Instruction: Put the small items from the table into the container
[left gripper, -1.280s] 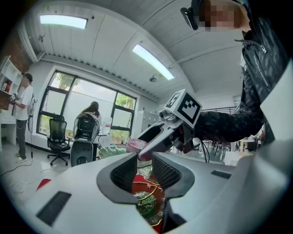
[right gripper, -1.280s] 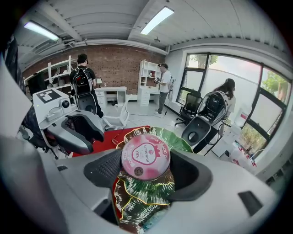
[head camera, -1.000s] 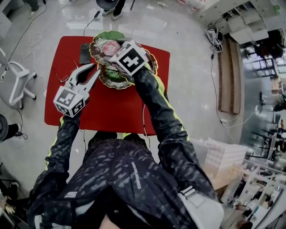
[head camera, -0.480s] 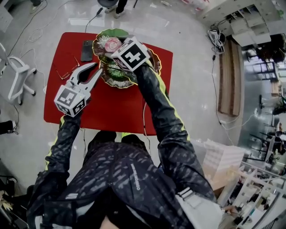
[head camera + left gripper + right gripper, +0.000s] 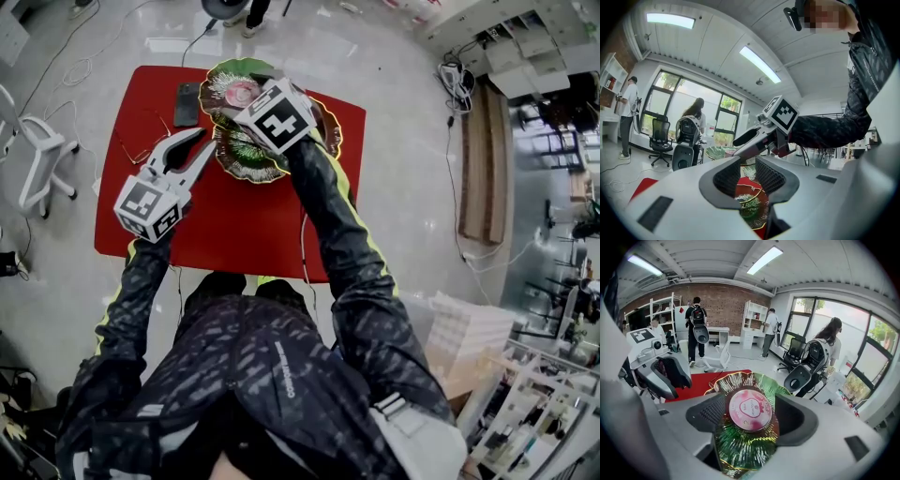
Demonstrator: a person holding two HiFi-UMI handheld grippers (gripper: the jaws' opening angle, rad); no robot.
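The counter is covered in plain red. The container is coloured iridescent green, streaked with fine radiating lines and edged in gold. A pink disc is seen against it, ringed in paler pink and printed with darker red-pink blotches. The left gripper and right gripper are finished in pale grey, and their pads in black with a fine ribbed texture. Each marker cube is printed with black-and-white squares. A phone is shown in dark grey. The sleeve is mottled in black and grey and lined with a yellow-green stripe. The floor is rendered in glossy pale grey.
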